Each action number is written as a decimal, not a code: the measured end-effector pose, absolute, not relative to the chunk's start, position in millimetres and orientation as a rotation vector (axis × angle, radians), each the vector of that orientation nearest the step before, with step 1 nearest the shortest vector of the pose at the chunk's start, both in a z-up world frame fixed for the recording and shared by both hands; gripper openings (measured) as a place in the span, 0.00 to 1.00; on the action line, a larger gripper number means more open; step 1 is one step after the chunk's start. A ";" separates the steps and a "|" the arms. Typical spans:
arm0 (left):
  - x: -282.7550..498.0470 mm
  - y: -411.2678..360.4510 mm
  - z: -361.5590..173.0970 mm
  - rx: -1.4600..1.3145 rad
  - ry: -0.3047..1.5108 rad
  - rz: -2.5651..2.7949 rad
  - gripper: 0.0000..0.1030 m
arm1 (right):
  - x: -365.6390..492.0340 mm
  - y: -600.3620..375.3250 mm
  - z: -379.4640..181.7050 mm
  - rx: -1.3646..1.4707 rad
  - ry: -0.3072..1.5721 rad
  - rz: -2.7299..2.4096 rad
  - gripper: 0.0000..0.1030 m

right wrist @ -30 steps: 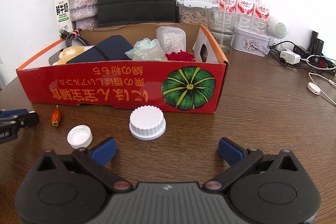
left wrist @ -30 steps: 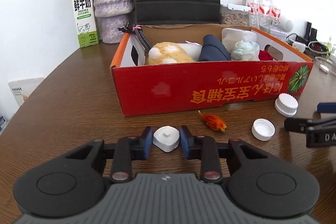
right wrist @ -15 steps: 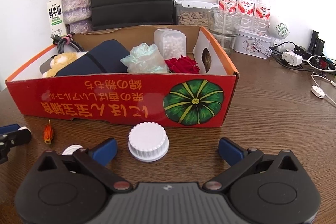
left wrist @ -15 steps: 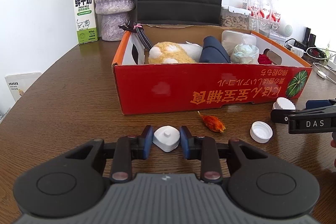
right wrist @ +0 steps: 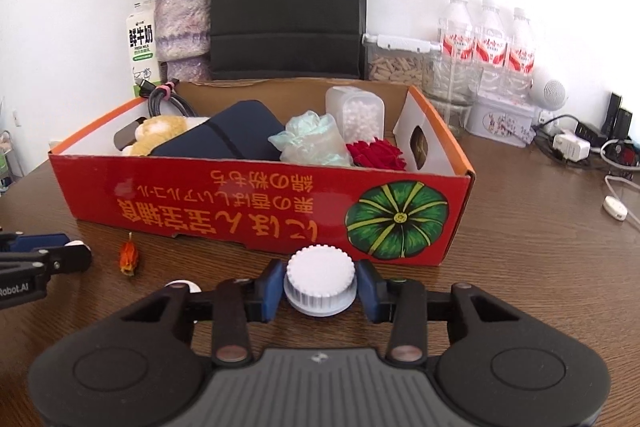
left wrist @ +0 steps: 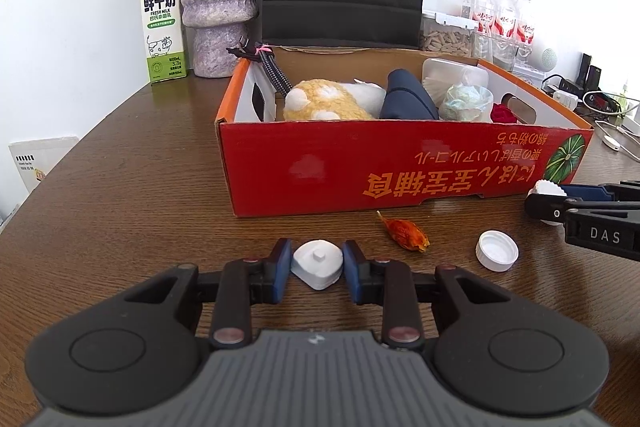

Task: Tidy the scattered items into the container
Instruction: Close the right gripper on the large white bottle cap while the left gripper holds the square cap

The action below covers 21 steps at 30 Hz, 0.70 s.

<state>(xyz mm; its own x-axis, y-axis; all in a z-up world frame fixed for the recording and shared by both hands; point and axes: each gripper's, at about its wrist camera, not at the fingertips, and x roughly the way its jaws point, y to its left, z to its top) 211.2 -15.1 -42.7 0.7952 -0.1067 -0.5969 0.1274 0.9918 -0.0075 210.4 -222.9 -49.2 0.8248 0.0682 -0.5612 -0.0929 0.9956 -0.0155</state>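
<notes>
Cardboard box (left wrist: 400, 167), red outside and printed with a green pumpkin, sits mid-frame on the brown wooden table (left wrist: 120, 187) and already holds a yellow plush toy (left wrist: 324, 103), a navy pouch (left wrist: 404, 99), a pale green bundle (left wrist: 466, 101), a red flower (right wrist: 376, 153) and a clear tub of cotton swabs (right wrist: 358, 113)

Low in the left wrist view, the left gripper (left wrist: 316, 267) is clamped on a small white rounded-triangle piece (left wrist: 317, 264), its blue pads touching both sides, just in front of the box. To the right of it on the table lie an orange dried flower (left wrist: 405, 234) and an upturned white bottle cap (left wrist: 497, 250) — near each other, apart from the box

In the right wrist view, the right gripper (right wrist: 320, 287) is closing around a ribbed white lid (right wrist: 320, 285) that stands on the table just before the box's pumpkin corner; the pads sit right at its sides — whether they press yet I cannot tell

Behind the box stand a milk carton (left wrist: 162, 27), a purple vase (left wrist: 218, 7) and water bottles (right wrist: 484, 39)
</notes>
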 end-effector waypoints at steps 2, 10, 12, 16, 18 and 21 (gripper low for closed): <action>211.1 -14.7 -42.9 0.031 0.639 -0.126 0.28 | 207.3 -220.1 -47.9 -0.061 0.579 0.084 0.37; 209.4 -12.3 -42.5 0.018 0.631 -0.125 0.28 | 199.6 -215.5 -44.5 -0.089 0.541 0.091 0.37; 208.6 -11.4 -41.9 0.013 0.625 -0.121 0.28 | 198.6 -215.2 -43.7 -0.091 0.535 0.092 0.37; 204.7 -11.8 -39.0 0.017 0.596 -0.117 0.28 | 197.2 -215.9 -42.7 -0.090 0.523 0.092 0.37; 201.1 -11.3 -36.0 0.011 0.570 -0.120 0.28 | 195.1 -216.9 -40.8 -0.083 0.513 0.095 0.37; 191.7 -8.1 -29.1 -0.009 0.516 -0.114 0.28 | 187.7 -219.7 -34.1 -0.055 0.480 0.115 0.37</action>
